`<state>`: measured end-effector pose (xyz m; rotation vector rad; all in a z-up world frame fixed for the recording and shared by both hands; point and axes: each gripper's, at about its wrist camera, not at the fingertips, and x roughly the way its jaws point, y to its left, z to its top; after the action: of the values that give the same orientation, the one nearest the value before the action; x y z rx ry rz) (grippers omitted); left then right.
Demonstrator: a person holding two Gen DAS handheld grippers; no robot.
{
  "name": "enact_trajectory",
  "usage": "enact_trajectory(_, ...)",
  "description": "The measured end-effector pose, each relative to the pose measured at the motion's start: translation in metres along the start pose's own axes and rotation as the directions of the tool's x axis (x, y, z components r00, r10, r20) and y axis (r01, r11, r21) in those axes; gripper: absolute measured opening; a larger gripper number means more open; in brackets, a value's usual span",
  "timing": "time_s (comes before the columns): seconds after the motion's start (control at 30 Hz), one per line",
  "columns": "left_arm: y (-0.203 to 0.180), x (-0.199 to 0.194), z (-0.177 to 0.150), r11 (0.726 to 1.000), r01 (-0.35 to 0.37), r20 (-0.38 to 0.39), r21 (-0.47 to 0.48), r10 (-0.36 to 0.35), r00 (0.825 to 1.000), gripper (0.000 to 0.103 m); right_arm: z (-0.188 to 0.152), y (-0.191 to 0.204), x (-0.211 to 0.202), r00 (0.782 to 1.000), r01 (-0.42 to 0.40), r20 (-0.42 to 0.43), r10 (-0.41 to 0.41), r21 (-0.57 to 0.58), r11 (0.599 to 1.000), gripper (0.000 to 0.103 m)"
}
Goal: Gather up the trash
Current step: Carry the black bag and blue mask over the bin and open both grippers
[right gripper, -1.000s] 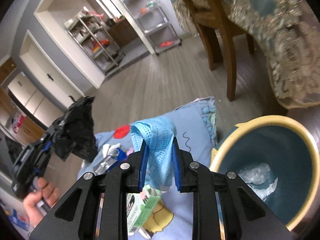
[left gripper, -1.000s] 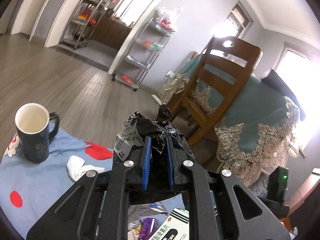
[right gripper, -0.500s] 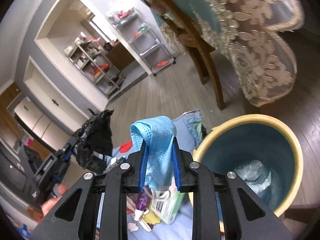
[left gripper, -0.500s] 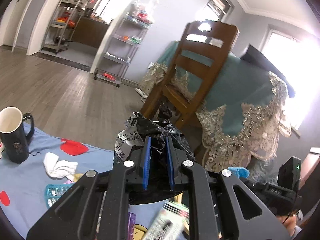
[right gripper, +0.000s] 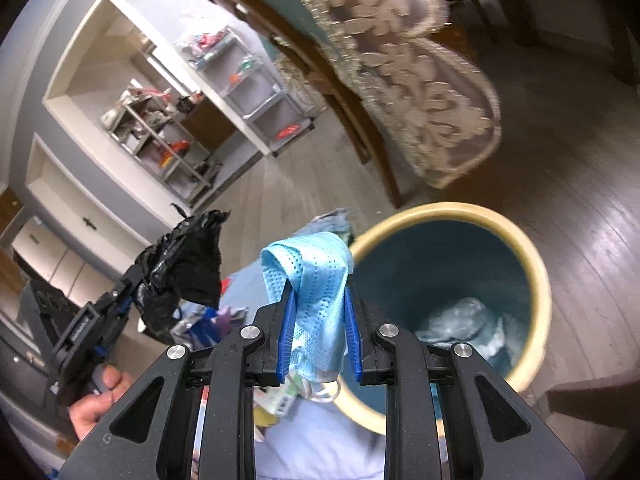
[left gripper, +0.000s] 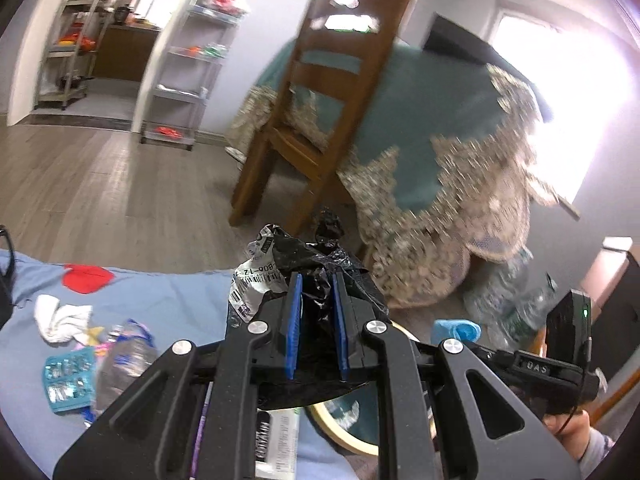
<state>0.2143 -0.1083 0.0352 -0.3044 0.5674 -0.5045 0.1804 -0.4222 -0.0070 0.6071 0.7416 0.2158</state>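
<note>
My left gripper (left gripper: pixel 316 280) is shut on a crumpled black plastic bag (left gripper: pixel 316 252) with a white barcode label, held above the blue cloth. The bag also shows in the right wrist view (right gripper: pixel 188 260). My right gripper (right gripper: pixel 318 300) is shut on a light blue face mask (right gripper: pixel 312 272), held at the left rim of a teal bin with a cream rim (right gripper: pixel 538 276). The bin's rim shows below my left gripper (left gripper: pixel 340 436). Clear plastic trash (right gripper: pixel 464 320) lies inside the bin.
A blue patterned cloth (left gripper: pixel 168 304) carries a white tissue (left gripper: pixel 60 316), a teal blister pack (left gripper: pixel 68 376), a plastic bottle (left gripper: pixel 120 360) and a carton. A wooden chair (left gripper: pixel 320 120) and a lace-edged teal tablecloth (left gripper: pixel 440 140) stand beyond.
Both grippers swung right toward the bin with their loads. The mug left the left wrist view. The bin now sits more centrally before the right gripper.
</note>
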Motion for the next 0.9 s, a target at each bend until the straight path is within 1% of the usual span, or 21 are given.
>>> enact_trajectory(0.13,-0.026,0.016,-0.012,0.998,0.036,-0.054,0.059,-0.033,0.998,0.014,-0.005,-0.008,-0.007,0.999,0.049,0.019,-0.049,-0.013,0.999,0.024)
enact_trajectory(0.23,-0.042,0.028,-0.022,0.993,0.054,-0.095,0.104,-0.044,0.994,0.014,-0.01,-0.019,-0.007,0.996,0.088,0.034,-0.087,-0.022,0.996,0.024)
enact_trajectory(0.3,-0.054,0.038,-0.03,0.988,0.067,-0.126,0.137,-0.049,0.991,0.014,-0.014,-0.026,-0.006,0.995,0.095,0.034,-0.095,-0.001,0.995,0.024)
enact_trajectory(0.4,-0.068,0.054,-0.043,0.981,0.077,-0.175,0.177,-0.045,0.984,0.014,-0.014,-0.03,-0.009,0.992,0.108,0.062,-0.107,-0.006,0.994,0.024)
enact_trajectory(0.53,-0.08,0.076,-0.058,0.975,0.094,-0.237,0.202,-0.044,0.971,0.014,-0.014,-0.04,-0.005,0.992,0.111,0.06,-0.112,0.022,0.994,0.024)
enact_trajectory(0.63,-0.087,0.092,-0.069,0.972,0.104,-0.288,0.212,-0.039,0.957,0.014,-0.012,-0.048,-0.003,0.992,0.11,0.062,-0.113,0.047,0.993,0.024)
enact_trajectory(0.77,-0.088,0.106,-0.079,0.97,0.109,-0.336,0.219,-0.03,0.941,0.015,-0.012,-0.055,-0.001,0.991,0.112,0.059,-0.116,0.071,0.991,0.024)
enact_trajectory(0.8,-0.088,0.108,-0.081,0.969,0.11,-0.347,0.219,-0.028,0.938,0.017,-0.013,-0.055,-0.001,0.991,0.115,0.057,-0.119,0.074,0.991,0.024)
enact_trajectory(0.87,-0.087,0.111,-0.085,0.969,0.107,-0.36,0.224,-0.02,0.933,0.028,-0.013,-0.056,0.002,0.991,0.121,0.052,-0.125,0.076,0.99,0.024)
enact_trajectory(0.9,-0.086,0.111,-0.086,0.969,0.11,-0.363,0.22,-0.023,0.932,0.042,-0.013,-0.056,0.003,0.991,0.122,0.05,-0.126,0.076,0.99,0.024)
